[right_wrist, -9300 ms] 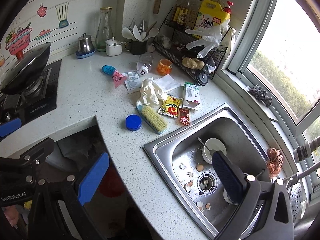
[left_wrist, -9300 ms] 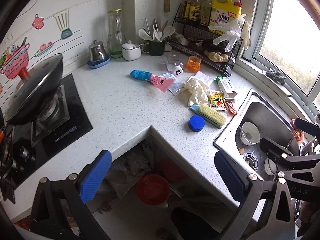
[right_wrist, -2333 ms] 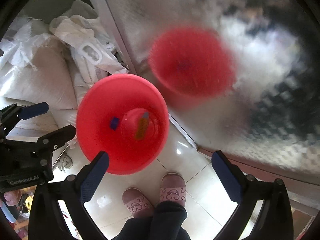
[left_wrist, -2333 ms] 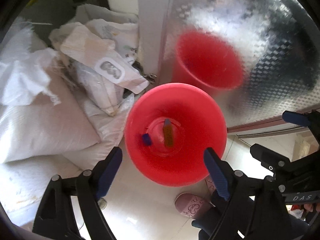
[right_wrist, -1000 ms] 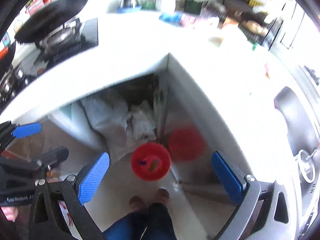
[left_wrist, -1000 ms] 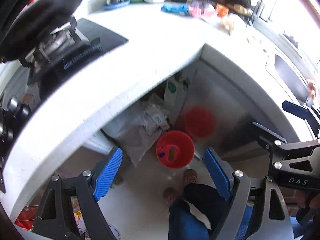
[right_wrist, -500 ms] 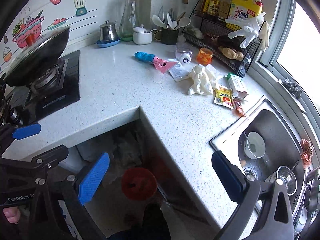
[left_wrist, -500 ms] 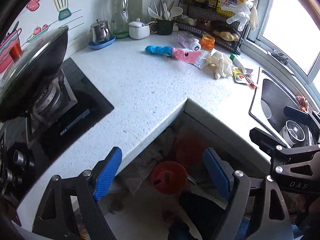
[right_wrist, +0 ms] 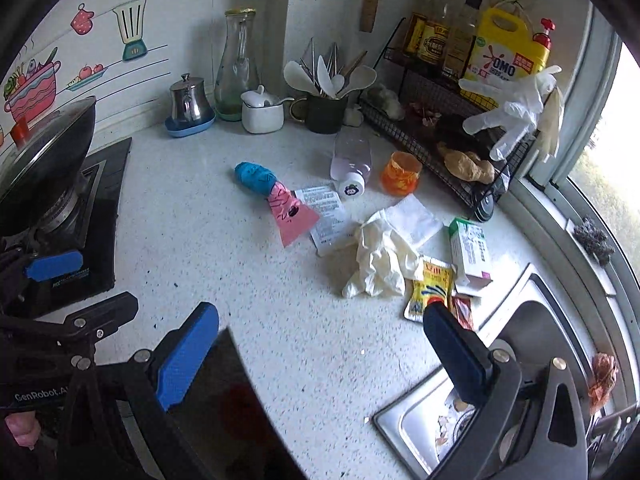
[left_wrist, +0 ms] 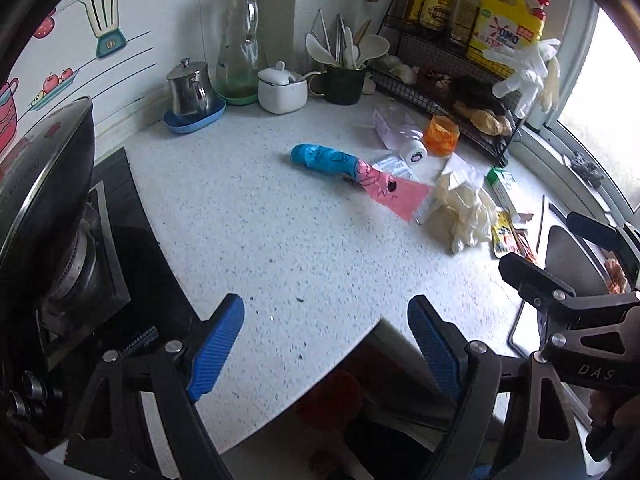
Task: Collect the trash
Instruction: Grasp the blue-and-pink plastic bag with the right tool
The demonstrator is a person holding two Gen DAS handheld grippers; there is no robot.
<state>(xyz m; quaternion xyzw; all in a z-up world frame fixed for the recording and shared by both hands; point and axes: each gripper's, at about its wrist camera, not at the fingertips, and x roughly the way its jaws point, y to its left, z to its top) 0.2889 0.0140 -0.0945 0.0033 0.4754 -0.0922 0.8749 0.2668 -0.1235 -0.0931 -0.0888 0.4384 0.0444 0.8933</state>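
Trash lies scattered on the white speckled counter (left_wrist: 248,216): a blue and pink wrapper (left_wrist: 344,168) (right_wrist: 276,196), a crumpled white glove (right_wrist: 380,260) (left_wrist: 464,212), a yellow sachet (right_wrist: 432,284), a small green and white box (right_wrist: 470,248), a paper leaflet (right_wrist: 326,208), an orange cup (right_wrist: 400,168) and a tipped clear bottle (right_wrist: 352,160). My left gripper (left_wrist: 324,344) hangs open over the counter's front corner, nothing between its blue pads. My right gripper (right_wrist: 320,356) is open too, above the counter near the sink, and holds nothing. The red bin (left_wrist: 336,392) shows dimly below the counter edge.
A lidded wok on the stove (left_wrist: 44,208) is at the left. The steel sink (right_wrist: 480,412) is at the right. A kettle (left_wrist: 188,88), glass carafe (left_wrist: 240,40), sugar pot (left_wrist: 280,88), utensil mug (left_wrist: 344,80) and wire rack (right_wrist: 452,128) with bottles line the back wall.
Both grippers rose from looking down at the red bin on the floor and moved in over the counter; the scattered trash is now nearer. Both stayed open and empty.
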